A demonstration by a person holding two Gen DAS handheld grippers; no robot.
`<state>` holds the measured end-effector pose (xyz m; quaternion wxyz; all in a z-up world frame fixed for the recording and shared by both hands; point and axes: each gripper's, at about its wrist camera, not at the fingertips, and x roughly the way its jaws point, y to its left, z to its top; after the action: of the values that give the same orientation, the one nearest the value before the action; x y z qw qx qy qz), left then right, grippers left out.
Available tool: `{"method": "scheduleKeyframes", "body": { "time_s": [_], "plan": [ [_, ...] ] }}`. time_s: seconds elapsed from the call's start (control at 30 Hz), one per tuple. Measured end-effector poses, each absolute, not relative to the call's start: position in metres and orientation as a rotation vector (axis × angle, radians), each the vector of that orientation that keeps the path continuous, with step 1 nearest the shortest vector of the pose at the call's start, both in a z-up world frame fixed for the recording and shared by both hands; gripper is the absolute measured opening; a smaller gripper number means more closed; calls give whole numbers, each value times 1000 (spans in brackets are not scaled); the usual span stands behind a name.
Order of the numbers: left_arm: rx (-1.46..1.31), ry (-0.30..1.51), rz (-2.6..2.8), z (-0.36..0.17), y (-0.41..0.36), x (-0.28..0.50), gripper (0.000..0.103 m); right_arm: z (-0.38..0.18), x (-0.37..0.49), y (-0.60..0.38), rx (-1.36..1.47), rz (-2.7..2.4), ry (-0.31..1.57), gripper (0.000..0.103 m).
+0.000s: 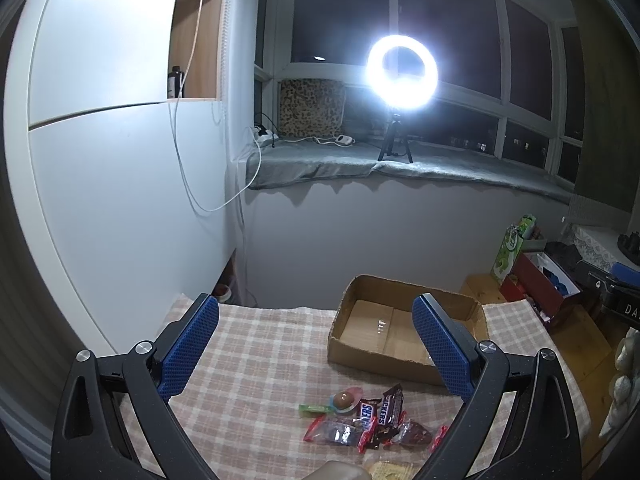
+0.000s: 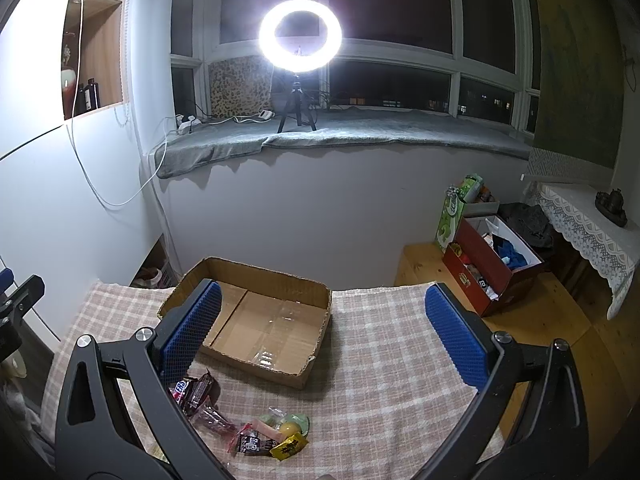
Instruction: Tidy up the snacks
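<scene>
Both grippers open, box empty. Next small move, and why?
Probably lower the left hand-held gripper onto the Snickers bars: its jaws are open and empty, the snack pile lies just below them, and the cardboard box beyond holds nothing.

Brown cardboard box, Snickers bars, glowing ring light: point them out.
Brown cardboard box (image 2: 256, 330): right wrist view, bare floor.
Snickers bars (image 1: 378, 410): left wrist view, brown wrappers.
Glowing ring light (image 2: 300, 66): right wrist view, lower rim.

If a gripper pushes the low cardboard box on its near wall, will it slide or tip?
The cardboard box probably slides rather than tips: it is low, wide and looks empty, so likely light. Its torn, wavy walls may bend under pressure. The checked cloth under it might bunch.
</scene>
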<state>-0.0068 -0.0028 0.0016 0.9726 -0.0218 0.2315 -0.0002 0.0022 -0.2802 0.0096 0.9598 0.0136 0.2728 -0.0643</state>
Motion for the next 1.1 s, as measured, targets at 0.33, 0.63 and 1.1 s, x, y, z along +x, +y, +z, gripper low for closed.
{"method": "scheduleKeyframes", "body": {
  "time_s": [0.33, 0.63, 1.1],
  "plan": [
    [-44, 468, -2, 1, -3, -8, 97, 10, 3, -280, 28, -129, 560, 103],
    [-43, 480, -11, -1, -4, -5, 97, 5, 4, -279, 26, -129, 570, 103],
    [-45, 521, -19, -10, -1, -5, 97, -5, 6, -281, 35, -134, 605, 103]
  ]
}}
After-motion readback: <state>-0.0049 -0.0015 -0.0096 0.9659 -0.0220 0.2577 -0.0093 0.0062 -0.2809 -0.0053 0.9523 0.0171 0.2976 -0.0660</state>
